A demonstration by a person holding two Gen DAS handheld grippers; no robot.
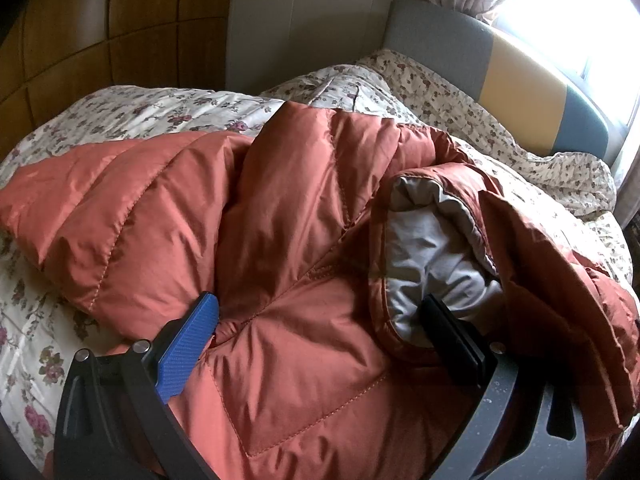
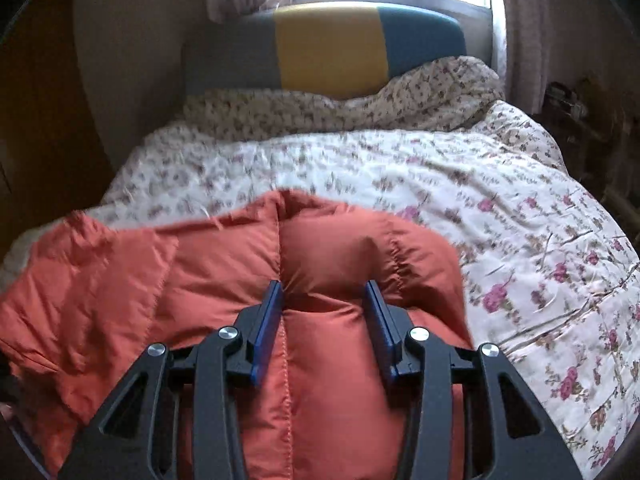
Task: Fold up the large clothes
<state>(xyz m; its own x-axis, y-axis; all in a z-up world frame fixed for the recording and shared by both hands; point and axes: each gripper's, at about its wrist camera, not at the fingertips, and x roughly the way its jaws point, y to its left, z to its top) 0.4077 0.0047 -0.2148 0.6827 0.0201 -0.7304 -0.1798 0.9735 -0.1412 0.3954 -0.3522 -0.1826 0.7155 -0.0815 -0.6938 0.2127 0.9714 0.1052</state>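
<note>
A: Left wrist view: the left gripper [image 1: 320,316] is standing wide open astride the rust puffer jacket [image 1: 280,216], which is lying bunched on the floral bedspread [image 1: 132,108], grey lining [image 1: 428,248] showing.

B: Right wrist view: the right gripper [image 2: 325,300] is hanging part-open over the jacket, seemingly gripping nothing. Probably mid-fold; next, pinching an edge.
</note>
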